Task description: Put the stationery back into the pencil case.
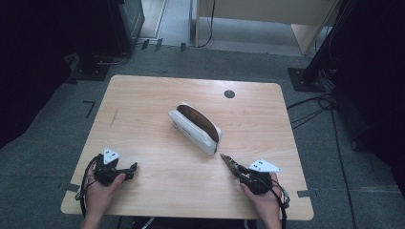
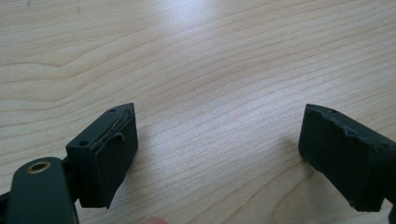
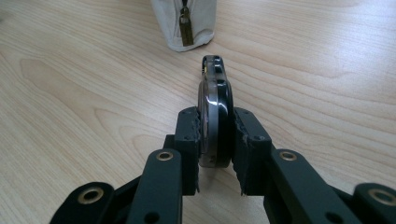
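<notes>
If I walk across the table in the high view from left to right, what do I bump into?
Left tool, open, in a hand → white pouch with its dark inside showing, in the middle → right tool clamping a flat dark thing that points at the pouch.

I'm working in what looks like a lab or recording room: a lone wooden table [image 1: 143, 119] on grey carpet [image 1: 52, 124], black equipment stands [image 1: 305, 76] off its far corners, loose cables [image 1: 310, 107] trailing beside the right edge.
</notes>
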The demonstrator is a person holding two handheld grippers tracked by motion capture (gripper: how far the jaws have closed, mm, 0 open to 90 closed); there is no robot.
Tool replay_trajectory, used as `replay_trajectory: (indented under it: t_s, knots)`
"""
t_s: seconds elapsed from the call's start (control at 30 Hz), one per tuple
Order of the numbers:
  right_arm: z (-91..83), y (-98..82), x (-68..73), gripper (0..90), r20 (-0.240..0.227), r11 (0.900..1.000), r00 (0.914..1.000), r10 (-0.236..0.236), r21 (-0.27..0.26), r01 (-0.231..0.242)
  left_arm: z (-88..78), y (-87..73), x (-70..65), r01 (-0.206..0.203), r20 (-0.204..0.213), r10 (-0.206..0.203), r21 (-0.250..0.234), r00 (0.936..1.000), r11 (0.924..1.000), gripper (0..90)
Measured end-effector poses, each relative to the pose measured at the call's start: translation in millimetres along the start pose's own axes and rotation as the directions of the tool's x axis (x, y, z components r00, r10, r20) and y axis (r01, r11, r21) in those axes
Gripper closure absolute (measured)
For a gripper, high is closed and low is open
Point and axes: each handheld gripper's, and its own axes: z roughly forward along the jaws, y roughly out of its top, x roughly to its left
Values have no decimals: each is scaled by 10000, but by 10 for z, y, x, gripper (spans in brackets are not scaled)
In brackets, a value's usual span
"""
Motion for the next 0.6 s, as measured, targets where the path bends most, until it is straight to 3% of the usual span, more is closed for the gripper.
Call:
replay_trajectory:
  t_s: [0.2,0.37,0.6]
  knots:
    - [-92,47,-14,739,22,9987,9999,166,-476,-165,0,0,0,1,3,-1,0,10000,10000,120]
    - [-187,153,7,740,-119,9966,9999,-35,-823,25,0,0,0,2,0,-2,0,10000,10000,120]
    - [-222,281,76,740,-375,9954,9988,-313,-915,277,0,0,0,-1,0,1,2,10000,10000,120]
